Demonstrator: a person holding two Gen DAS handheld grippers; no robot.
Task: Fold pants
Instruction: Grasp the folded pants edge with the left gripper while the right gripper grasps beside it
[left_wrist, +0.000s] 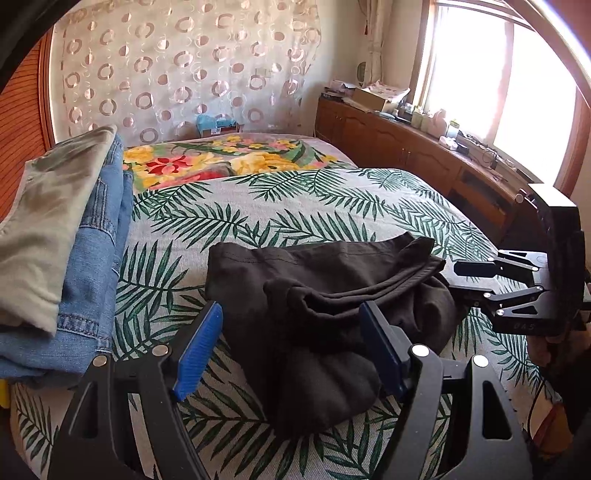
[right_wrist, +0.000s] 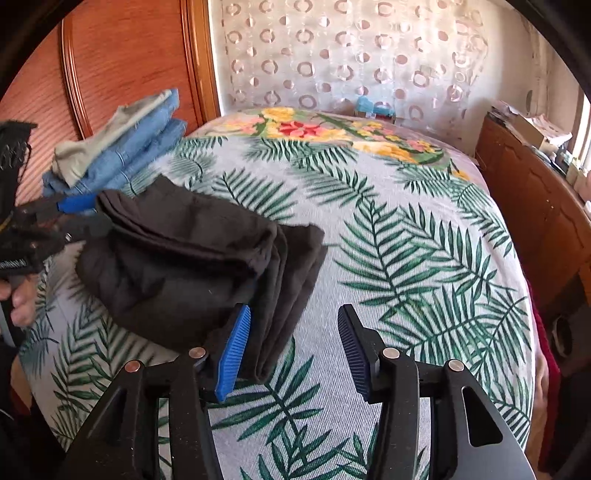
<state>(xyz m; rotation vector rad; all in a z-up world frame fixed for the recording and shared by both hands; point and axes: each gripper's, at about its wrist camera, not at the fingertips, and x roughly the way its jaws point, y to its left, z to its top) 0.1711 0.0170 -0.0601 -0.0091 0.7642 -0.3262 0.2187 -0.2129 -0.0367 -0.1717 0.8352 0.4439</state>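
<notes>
Dark brown soft-cloth pants (left_wrist: 325, 314) lie in a folded bundle on the bed's palm-leaf-print cover (left_wrist: 332, 206), both claws empty.

The left claw (left_wrist: 291, 354) stands wide over the bundle's near end, blue pads either side and gripping nothing; the right claw (right_wrist: 293, 350) is also wide, its left pad just beside the layered edge, probably placed to tidy or lift it. A stack of folded blue denim jeans topped by a grey-green garment (left_wrist: 62, 240) sits nearby, likely where this bundle belongs.
</notes>
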